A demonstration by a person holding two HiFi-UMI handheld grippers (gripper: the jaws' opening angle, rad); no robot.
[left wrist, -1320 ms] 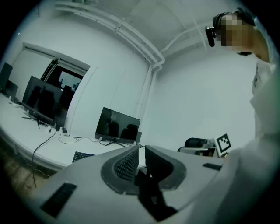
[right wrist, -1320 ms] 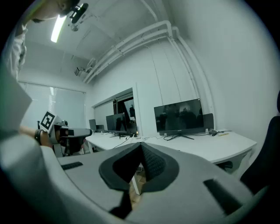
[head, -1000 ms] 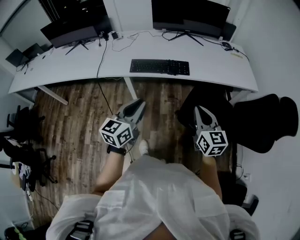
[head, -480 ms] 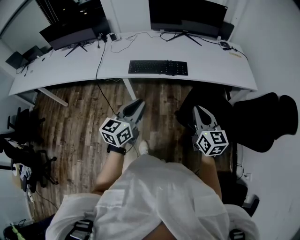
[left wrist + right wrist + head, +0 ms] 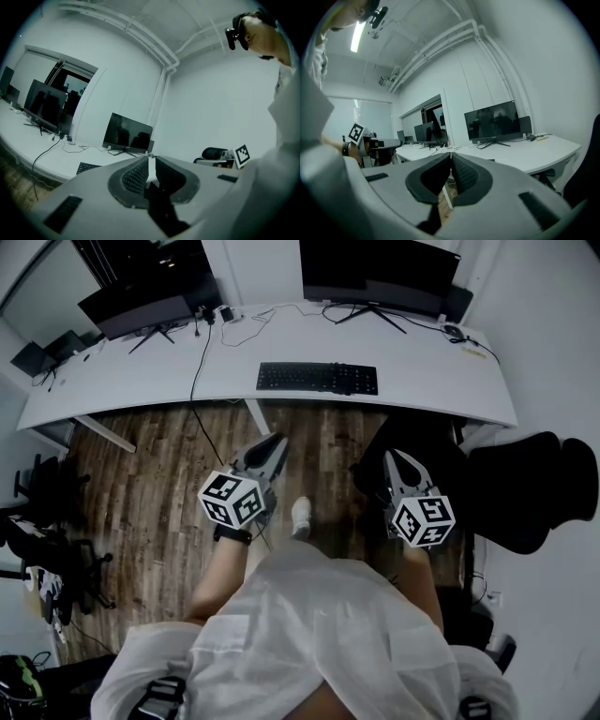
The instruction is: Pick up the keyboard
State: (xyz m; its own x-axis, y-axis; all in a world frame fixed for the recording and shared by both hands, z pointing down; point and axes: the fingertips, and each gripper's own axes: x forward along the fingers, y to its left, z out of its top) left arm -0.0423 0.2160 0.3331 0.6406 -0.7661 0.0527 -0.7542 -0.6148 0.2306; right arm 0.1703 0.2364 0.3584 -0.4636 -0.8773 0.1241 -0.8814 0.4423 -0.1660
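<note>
Left hand-held gripper (image 5: 278, 441), closed, hovers over wood floor (image 5: 150, 474) facing white desk (image 5: 141, 367).

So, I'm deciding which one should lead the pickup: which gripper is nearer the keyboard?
Left, slightly. The left gripper hangs over the floor just short of the keyboard's left half; the right gripper sits farther back, beyond its right end.
</note>
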